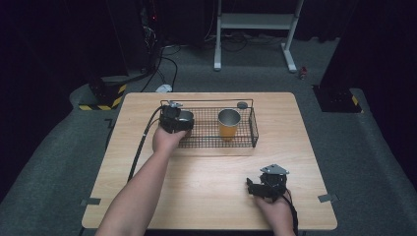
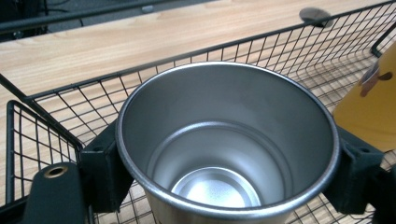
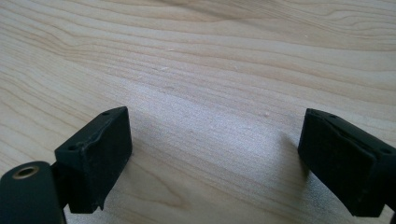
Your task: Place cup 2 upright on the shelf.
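A bare steel cup (image 2: 226, 144) sits between the jaws of my left gripper (image 2: 226, 175), both pads pressing its sides, mouth up and empty. In the high view that cup (image 1: 183, 118) and the left gripper (image 1: 175, 119) are over the left end of a black wire basket (image 1: 254, 129). An orange cup (image 1: 228, 124) with a steel lining stands upright in the basket's middle; its orange wall (image 2: 373, 107) is close on the right in the left gripper view. My right gripper (image 1: 256, 189) rests near the table's front right, its jaws (image 3: 215, 163) wide apart over bare wood.
The basket lies across the far half of the wooden table (image 1: 211, 191). A small dark round disc (image 1: 242, 104) lies on the table just behind the basket. Cables trail from both grippers toward the table's front and left edges.
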Demonstrator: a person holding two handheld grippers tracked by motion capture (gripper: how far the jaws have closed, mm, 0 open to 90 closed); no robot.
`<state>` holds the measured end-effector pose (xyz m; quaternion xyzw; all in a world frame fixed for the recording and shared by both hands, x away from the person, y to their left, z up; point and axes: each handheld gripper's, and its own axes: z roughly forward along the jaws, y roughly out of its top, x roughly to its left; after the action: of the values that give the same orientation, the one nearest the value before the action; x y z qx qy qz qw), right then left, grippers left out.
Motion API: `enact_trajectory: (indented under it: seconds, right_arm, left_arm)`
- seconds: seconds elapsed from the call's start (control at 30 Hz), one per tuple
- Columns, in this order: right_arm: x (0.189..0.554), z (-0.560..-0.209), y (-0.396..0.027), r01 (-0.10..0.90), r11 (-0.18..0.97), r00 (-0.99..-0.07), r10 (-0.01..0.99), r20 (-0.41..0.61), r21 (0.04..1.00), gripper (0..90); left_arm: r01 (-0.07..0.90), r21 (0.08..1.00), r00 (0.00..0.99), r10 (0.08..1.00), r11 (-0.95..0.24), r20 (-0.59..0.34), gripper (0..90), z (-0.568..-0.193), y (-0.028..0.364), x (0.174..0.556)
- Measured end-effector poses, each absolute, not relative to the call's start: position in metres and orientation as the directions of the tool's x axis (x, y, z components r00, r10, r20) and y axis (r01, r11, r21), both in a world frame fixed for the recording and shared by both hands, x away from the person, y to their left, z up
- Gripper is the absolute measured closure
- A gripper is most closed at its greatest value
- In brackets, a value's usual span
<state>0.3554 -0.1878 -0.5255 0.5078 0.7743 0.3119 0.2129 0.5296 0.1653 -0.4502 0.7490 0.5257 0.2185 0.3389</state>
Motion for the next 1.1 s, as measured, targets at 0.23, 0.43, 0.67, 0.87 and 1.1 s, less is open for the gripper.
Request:
enact_trajectory:
  seconds: [0.23,0.43,0.67,0.87,1.1]
  right_arm:
    - [0.355,-0.525,-0.188,0.654,0.289,-0.393,0.919,-0.013,0.699,9.8]
    - [0.355,-0.525,-0.188,0.654,0.289,-0.393,0.919,-0.013,0.699,9.8]
    - [0.355,-0.525,-0.188,0.654,0.290,-0.394,0.919,-0.013,0.699,9.8]
    - [0.355,-0.525,-0.188,0.654,0.290,-0.394,0.919,-0.013,0.699,9.8]
    - [0.355,-0.525,-0.188,0.653,0.290,-0.394,0.919,-0.013,0.700,9.8]
  left_arm:
    - [0.662,0.703,0.362,0.932,-0.261,0.005,18.7,-0.459,0.160,0.532]
    - [0.670,0.689,0.370,0.929,-0.275,0.011,18.6,-0.463,0.160,0.533]
    - [0.659,0.703,0.362,0.932,-0.268,0.015,18.6,-0.460,0.162,0.534]
    - [0.661,0.694,0.367,0.930,-0.284,0.030,18.4,-0.465,0.164,0.530]
    - [0.673,0.674,0.371,0.927,-0.305,0.049,14.9,-0.471,0.168,0.525]
